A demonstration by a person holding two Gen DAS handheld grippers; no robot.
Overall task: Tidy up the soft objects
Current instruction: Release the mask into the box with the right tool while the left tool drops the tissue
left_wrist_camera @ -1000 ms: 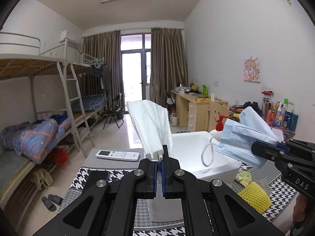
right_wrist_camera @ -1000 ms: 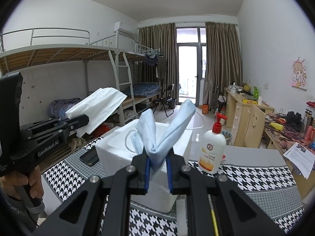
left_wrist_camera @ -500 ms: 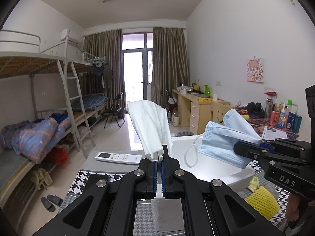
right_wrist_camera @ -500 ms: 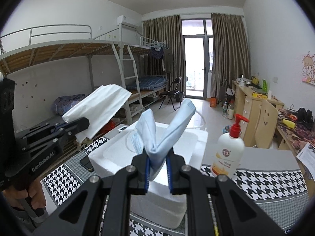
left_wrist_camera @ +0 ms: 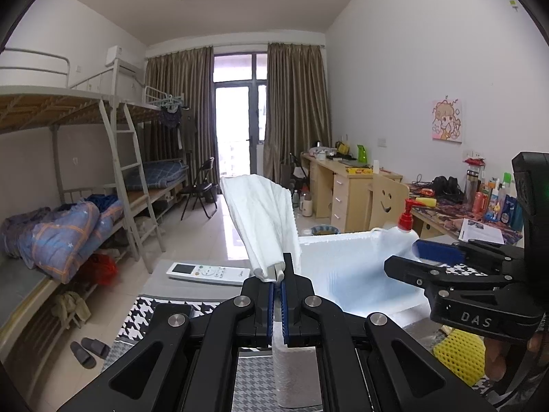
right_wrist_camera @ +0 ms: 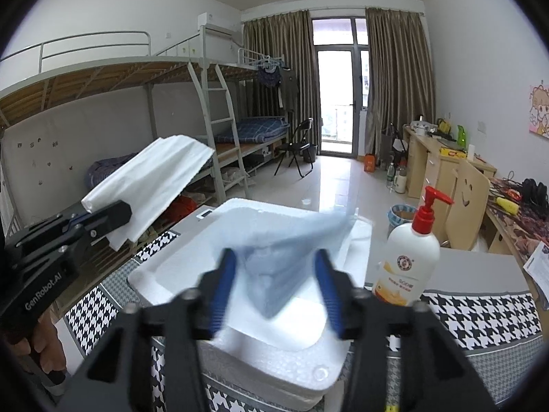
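My left gripper (left_wrist_camera: 277, 276) is shut on a folded white cloth (left_wrist_camera: 262, 223) and holds it upright beside the white foam box (left_wrist_camera: 338, 257); the cloth also shows in the right wrist view (right_wrist_camera: 154, 182). My right gripper (right_wrist_camera: 274, 286) is open over the foam box (right_wrist_camera: 192, 264). A light blue face mask (right_wrist_camera: 291, 261), blurred, hangs loose between its fingers above the box's inside. In the left wrist view the right gripper (left_wrist_camera: 422, 259) reaches over the box from the right.
A pump bottle with a red top (right_wrist_camera: 410, 257) stands right of the box on the houndstooth tablecloth (right_wrist_camera: 480, 312). A white remote (left_wrist_camera: 206, 271) lies at the table's far left. A yellow mesh item (left_wrist_camera: 458, 353) lies at the right. Bunk beds and desks line the room.
My right gripper has moved over the foam box and opened, letting go of the blue mask, which is dropping. My left gripper still holds the white cloth.
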